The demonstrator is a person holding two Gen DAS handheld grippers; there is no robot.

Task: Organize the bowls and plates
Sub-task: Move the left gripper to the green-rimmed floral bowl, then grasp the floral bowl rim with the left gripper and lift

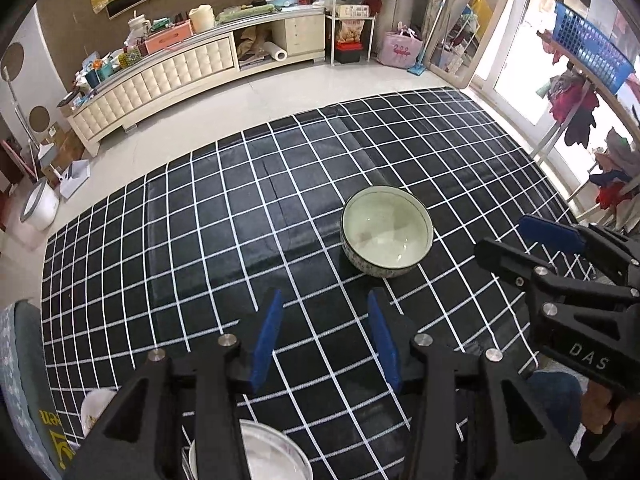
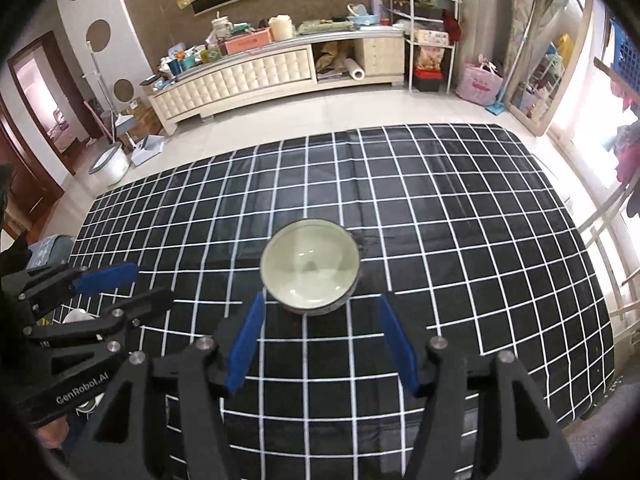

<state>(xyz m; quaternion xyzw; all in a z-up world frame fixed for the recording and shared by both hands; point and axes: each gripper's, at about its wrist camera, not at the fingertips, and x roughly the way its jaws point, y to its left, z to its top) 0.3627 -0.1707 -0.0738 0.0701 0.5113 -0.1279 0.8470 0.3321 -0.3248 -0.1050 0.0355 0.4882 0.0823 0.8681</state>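
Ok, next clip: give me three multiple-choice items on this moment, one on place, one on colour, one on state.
1. Where does the bowl sit?
A. on the checked cloth
B. on the floor
C. on a plate

2. What colour are the pads on the right gripper?
A. red
B. blue
C. white

3. What is the state of the right gripper?
A. shut on the bowl
B. open, nothing held
C. shut on a plate

Answers:
1 A, black-and-white grid lies all round its base.
2 B, both pads show blue.
3 B, cloth shows between the pads, the bowl beyond their tips.
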